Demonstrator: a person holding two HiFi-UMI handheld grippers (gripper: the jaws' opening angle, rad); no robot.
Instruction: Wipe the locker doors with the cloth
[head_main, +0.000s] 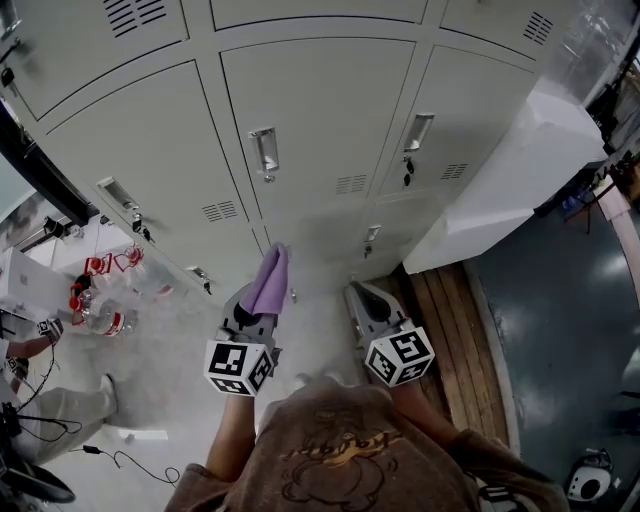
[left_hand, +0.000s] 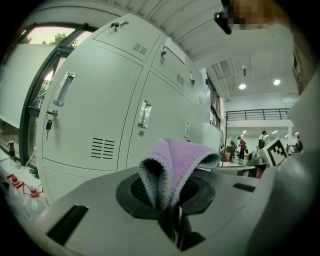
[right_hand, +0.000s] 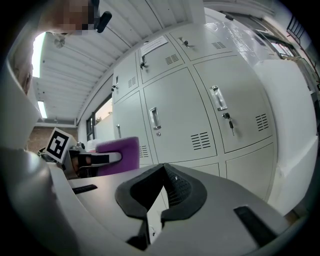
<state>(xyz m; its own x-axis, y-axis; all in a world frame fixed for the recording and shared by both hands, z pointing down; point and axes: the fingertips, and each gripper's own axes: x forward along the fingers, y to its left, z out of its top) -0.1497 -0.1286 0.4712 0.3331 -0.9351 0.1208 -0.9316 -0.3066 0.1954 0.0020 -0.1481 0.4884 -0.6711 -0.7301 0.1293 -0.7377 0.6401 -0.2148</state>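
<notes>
Pale grey locker doors (head_main: 320, 110) with metal handles stand in front of me, also seen in the left gripper view (left_hand: 100, 115) and the right gripper view (right_hand: 185, 115). A folded purple cloth (head_main: 270, 280) sticks up out of my left gripper (head_main: 256, 308), which is shut on it and held a short way off the lower doors. From the left gripper's own camera the cloth (left_hand: 175, 165) rises between the pads of the left gripper (left_hand: 170, 202). My right gripper (head_main: 357, 294) hangs beside it, shut and holding nothing, its pads meeting at the tips (right_hand: 162, 170). The cloth (right_hand: 120, 152) shows at its left.
A wooden pallet (head_main: 455, 330) and a large white wrapped block (head_main: 510, 180) stand at the right of the lockers. Plastic bottles with red labels (head_main: 100, 300) lie on the floor at the left, near cables (head_main: 120, 460) and another person's leg (head_main: 60, 405).
</notes>
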